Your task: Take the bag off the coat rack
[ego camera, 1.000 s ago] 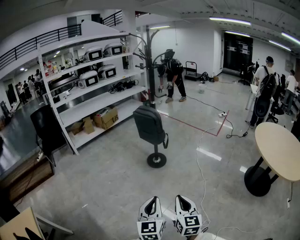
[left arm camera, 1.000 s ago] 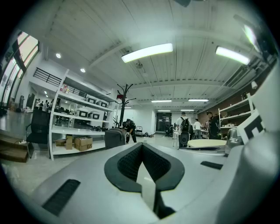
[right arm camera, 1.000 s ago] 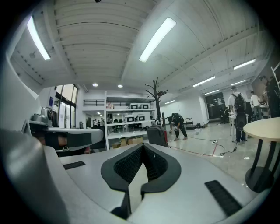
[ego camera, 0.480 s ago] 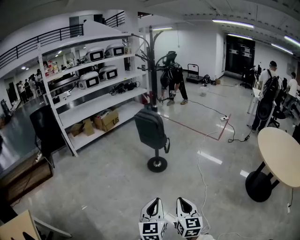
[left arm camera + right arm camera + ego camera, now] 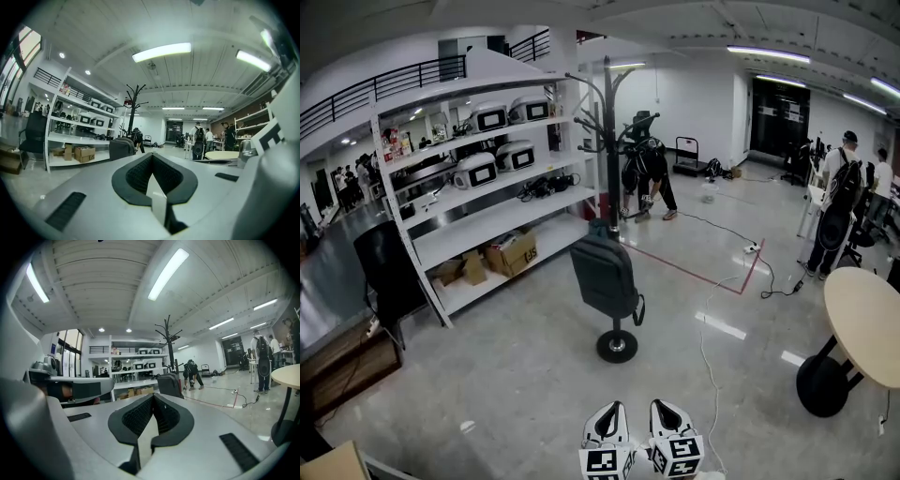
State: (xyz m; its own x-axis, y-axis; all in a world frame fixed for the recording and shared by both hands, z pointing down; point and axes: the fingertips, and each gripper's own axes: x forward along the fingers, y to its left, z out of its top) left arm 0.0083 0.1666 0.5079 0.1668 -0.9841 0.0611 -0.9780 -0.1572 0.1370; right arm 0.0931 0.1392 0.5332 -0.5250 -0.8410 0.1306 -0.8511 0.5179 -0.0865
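Head view: the bag [image 5: 602, 277] hangs upright, long axis vertical, low on the coat rack [image 5: 610, 141], straight ahead and well apart from the left gripper [image 5: 607, 417] and right gripper [image 5: 667, 417]. Both have their jaws together and hold nothing. The left lines up closer with the rack.

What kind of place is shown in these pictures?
Probably a lab or workshop hall, not a home: white open shelving holding devices and cardboard boxes, cables trailing over a polished floor marked with red tape.
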